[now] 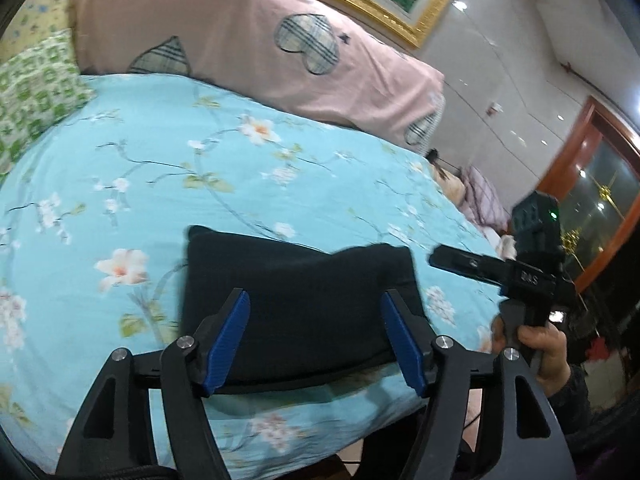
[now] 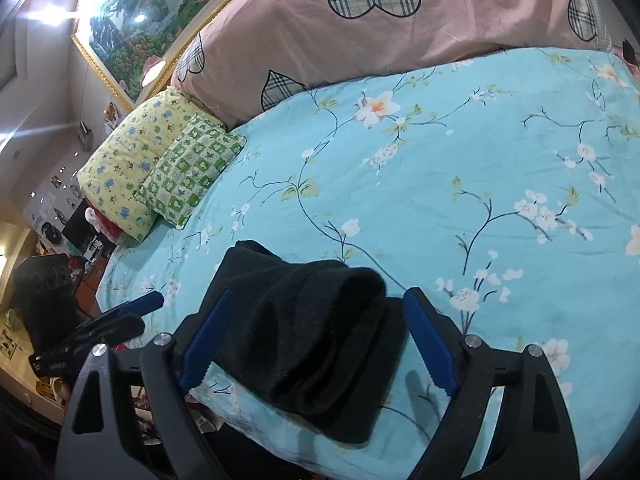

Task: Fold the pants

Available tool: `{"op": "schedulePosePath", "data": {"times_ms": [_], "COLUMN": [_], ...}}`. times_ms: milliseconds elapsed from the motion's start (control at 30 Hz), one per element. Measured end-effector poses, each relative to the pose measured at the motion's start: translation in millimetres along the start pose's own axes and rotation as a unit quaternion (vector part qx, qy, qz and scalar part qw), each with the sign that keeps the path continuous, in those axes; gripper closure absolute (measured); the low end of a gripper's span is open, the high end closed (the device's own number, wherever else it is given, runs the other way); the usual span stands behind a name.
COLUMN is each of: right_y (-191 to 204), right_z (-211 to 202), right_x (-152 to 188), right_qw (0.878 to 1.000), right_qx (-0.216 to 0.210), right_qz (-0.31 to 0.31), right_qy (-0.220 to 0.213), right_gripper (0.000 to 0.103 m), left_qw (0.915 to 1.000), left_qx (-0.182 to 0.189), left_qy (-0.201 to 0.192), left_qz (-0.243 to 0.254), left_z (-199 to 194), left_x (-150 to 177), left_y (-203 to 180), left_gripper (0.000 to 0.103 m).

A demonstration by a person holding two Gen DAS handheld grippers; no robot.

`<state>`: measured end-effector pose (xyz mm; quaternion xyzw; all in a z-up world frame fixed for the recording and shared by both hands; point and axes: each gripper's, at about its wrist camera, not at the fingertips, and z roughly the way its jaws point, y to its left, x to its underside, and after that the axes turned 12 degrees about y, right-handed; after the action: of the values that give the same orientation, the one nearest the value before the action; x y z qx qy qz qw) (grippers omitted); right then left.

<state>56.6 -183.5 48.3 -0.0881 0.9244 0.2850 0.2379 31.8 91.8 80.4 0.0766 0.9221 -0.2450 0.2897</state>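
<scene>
I see the black pants [image 1: 296,308] folded on the blue bed sheet [image 1: 200,168], lying past my wide-open left gripper [image 1: 316,344]. My right gripper [image 2: 316,336] is wide open too, holding nothing.

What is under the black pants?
The black pants lie folded on the blue flowered bedsheet. Only sheet shows around them; whatever lies directly beneath is covered.
</scene>
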Motion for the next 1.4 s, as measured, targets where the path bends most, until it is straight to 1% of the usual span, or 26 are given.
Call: {"op": "schedulePosePath", "data": {"times_ms": [100,167,300,433,500,767,933,1067,1400], "right_y": [5.7,8.2,10.0,11.2,12.2,12.5,7.9,5.6,-15.1], "right_z": [1.0,0.1,-5.6,-10.4,-9.8,7.1,16.5,23.4,43.8], "right_x": [2.0,3.2,5.1,9.3,11.7,21.1,24.4,26.8,37.5], "right_qw": [1.000,1.000,1.000,0.999,0.999,0.999,0.998,0.997,0.994], "right_qx": [0.011,0.018,0.026,0.042,0.044,0.043,0.043,0.044,0.039], "right_qz": [-0.004,-0.006,0.003,0.011,0.013,0.024,0.036,0.042,0.074], "right_qy": [0.000,-0.001,-0.005,-0.009,-0.007,0.019,0.031,0.039,0.063], "right_gripper": [0.017,0.017,0.017,0.015,0.015,0.014,0.014,0.014,0.014], "left_qw": [0.9999,0.9996,0.9990,0.9986,0.9985,0.9981,0.9971,0.9961,0.9934], "left_qx": [-0.010,-0.022,-0.029,-0.036,-0.034,-0.026,-0.017,-0.017,-0.018], "left_qy": [-0.008,-0.011,-0.010,-0.003,0.004,0.033,0.051,0.065,0.094], "left_qz": [-0.007,-0.016,-0.033,-0.039,-0.043,-0.045,-0.054,-0.057,-0.064], "left_z": [-7.5,-11.2,-11.5,-5.3,-1.0,24.6,41.4,54.1,83.5], "left_x": [-1.1,-2.7,-6.0,-10.4,-12.0,-18.2,-16.0,-13.0,-11.5], "left_y": [12.2,23.7,43.3,57.1,63.0,68.4,71.4,73.5,82.6], "left_gripper": [0.032,0.028,0.027,0.027,0.027,0.025,0.025,0.025,0.025]}}
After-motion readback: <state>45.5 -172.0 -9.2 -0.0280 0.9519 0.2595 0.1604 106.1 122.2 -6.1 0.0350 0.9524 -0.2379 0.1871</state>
